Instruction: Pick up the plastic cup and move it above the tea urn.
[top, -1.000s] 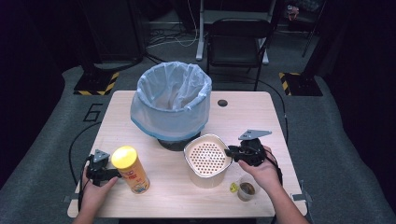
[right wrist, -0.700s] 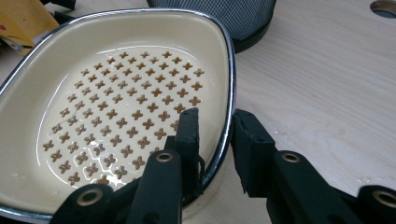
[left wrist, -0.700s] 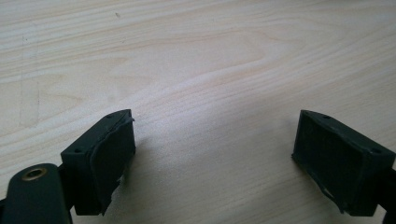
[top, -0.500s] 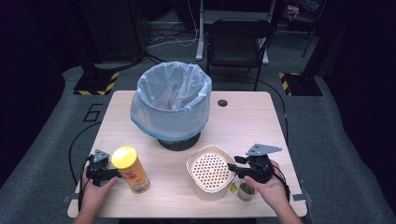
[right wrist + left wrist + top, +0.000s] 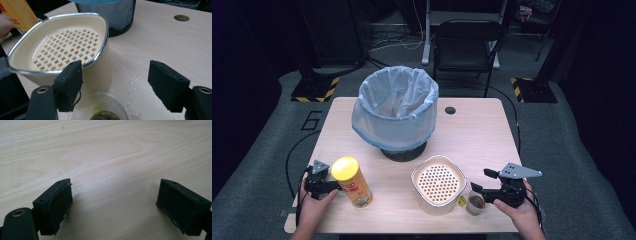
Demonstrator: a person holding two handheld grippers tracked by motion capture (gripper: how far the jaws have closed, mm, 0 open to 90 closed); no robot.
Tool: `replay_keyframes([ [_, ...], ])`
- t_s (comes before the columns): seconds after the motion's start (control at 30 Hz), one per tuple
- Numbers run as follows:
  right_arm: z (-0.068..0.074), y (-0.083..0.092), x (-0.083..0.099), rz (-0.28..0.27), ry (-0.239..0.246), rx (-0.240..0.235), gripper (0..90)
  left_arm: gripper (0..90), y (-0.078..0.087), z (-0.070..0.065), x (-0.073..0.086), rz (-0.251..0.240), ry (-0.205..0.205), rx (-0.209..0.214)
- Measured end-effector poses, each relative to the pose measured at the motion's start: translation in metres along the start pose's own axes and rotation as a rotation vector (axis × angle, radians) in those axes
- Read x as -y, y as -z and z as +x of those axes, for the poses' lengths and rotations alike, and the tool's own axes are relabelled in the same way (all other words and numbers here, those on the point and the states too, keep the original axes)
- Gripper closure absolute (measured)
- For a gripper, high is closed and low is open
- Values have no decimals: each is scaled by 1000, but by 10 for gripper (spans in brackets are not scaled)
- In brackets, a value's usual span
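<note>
A cream strainer bowl [image 5: 438, 182] with a perforated insert stands near the table's front edge, and it looms large in the right gripper view [image 5: 62, 45]. My right gripper [image 5: 479, 181] sits just right of it, clear of the rim. Its jaws have just been opening and stand open [image 5: 115, 85], with only wet wood between the pads. A small clear cup [image 5: 475, 202] with dark contents stands right by the fingertips [image 5: 105, 111]. At the front left, my left gripper [image 5: 323, 184] rests beside a yellow can [image 5: 352, 181]. It is open over bare wood [image 5: 115, 200].
A black mesh bin lined with a pale blue bag [image 5: 395, 107] stands at the table's middle back. A cable hole [image 5: 450, 110] lies to its right. The wooden table [image 5: 482, 140] is bare on the right. A black chair [image 5: 467, 45] stands beyond the table.
The right gripper dragged the bowl toward the front edge, let go of its rim, opened and drew back to the right. The left gripper and the can have not moved.
</note>
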State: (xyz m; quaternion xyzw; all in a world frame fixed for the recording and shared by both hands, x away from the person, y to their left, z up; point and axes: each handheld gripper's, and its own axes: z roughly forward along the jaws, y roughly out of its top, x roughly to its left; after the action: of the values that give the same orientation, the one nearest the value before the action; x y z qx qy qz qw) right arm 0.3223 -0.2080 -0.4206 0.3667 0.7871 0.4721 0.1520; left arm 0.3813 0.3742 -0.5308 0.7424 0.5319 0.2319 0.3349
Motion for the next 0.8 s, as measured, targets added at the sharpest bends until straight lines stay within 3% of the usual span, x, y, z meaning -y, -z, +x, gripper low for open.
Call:
replay_keyframes([
  [0.03, 1, 0, 2, 10, 10, 1, 242, 126, -1, 0, 1, -19, 4, -4],
  [0.33, 14, -5, 21, 56, 37, -16, 154, 126, -1, -1, 1, -10, 12, -3],
  [0.8, 18, -16, 47, 87, 64, 27, 179, 127, 0, -1, 1, -11, 5, -6],
])
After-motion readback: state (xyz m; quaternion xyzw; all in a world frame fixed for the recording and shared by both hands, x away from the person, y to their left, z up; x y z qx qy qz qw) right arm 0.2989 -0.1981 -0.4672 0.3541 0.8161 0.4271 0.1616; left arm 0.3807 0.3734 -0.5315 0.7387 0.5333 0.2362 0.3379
